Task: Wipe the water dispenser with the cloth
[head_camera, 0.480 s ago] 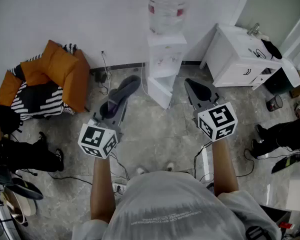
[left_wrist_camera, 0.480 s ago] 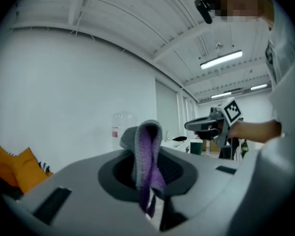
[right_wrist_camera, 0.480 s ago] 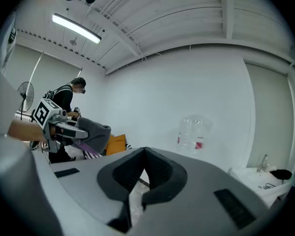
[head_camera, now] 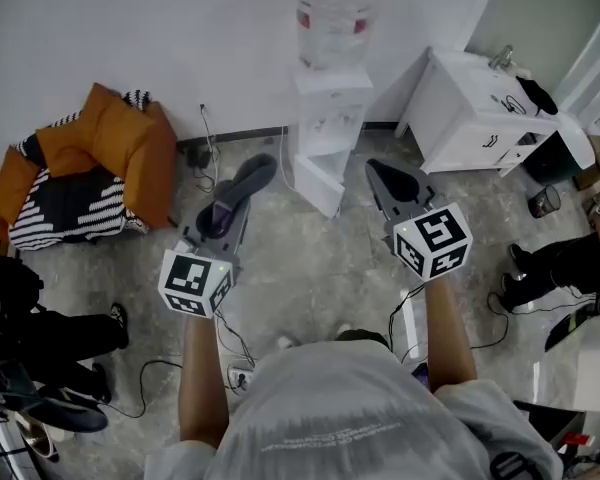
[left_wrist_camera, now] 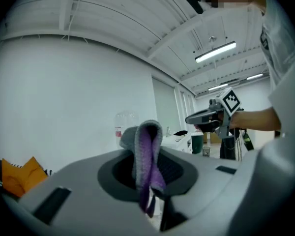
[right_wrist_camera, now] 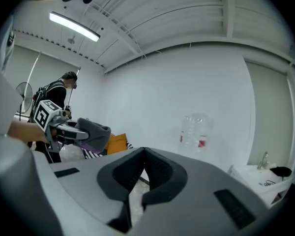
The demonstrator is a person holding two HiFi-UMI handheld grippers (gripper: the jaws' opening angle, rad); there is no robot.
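The white water dispenser (head_camera: 329,128) stands against the far wall with a clear bottle (head_camera: 335,13) on top. My left gripper (head_camera: 252,176) is shut on a grey and purple cloth (head_camera: 242,190), held short of the dispenser's left side. In the left gripper view the cloth (left_wrist_camera: 146,157) is folded over the jaws and hides most of the bottle (left_wrist_camera: 120,127). My right gripper (head_camera: 388,178) is shut with nothing in it, to the right of the dispenser's base. The right gripper view shows the bottle (right_wrist_camera: 193,130) ahead and the left gripper (right_wrist_camera: 83,132) with the cloth.
An orange and striped armchair (head_camera: 100,168) sits at the left wall. A white cabinet (head_camera: 480,113) stands right of the dispenser. Cables (head_camera: 205,143) trail on the floor by the wall. A person's legs (head_camera: 555,263) are at the right edge.
Both grippers stay almost where they were. The view has shifted slightly, and the seated person's legs at lower left have drawn back.
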